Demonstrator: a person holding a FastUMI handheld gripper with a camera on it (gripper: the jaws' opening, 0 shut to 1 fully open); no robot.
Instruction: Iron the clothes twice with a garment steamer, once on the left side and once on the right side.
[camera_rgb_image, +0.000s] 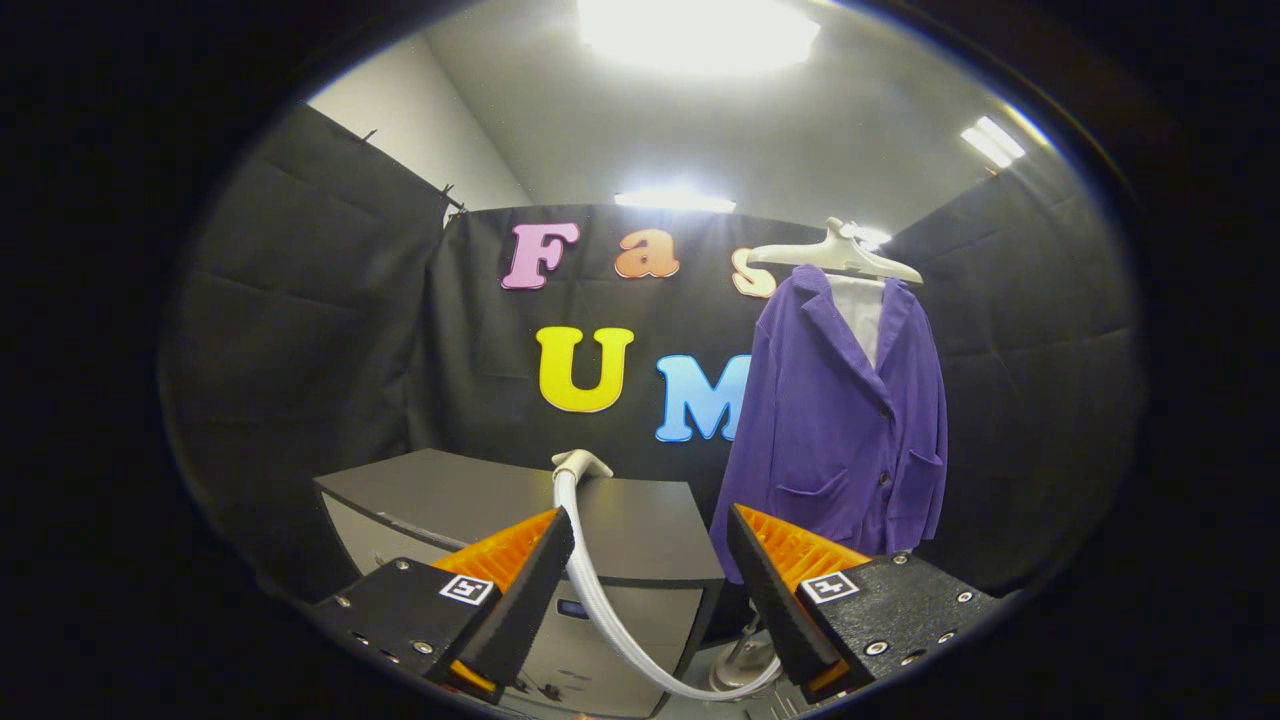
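Note:
A purple jacket (840, 420) hangs on a white hanger (835, 258) beyond my right finger, its front facing me, a white lining showing at the collar. The steamer head (580, 463) lies on top of a grey cabinet (480, 495) just ahead of my fingers. Its white ribbed hose (600, 590) runs down between my fingers and curves right to a pale base (745, 660) low by the right finger. My gripper (648, 530) is open, fingers wide apart, with only the hose passing in the gap.
The grey cabinet has a flat dark top and a pale front with a small panel (575, 608). Black cloth walls close in behind and on both sides. Bright ceiling lights (700, 35) glare overhead.

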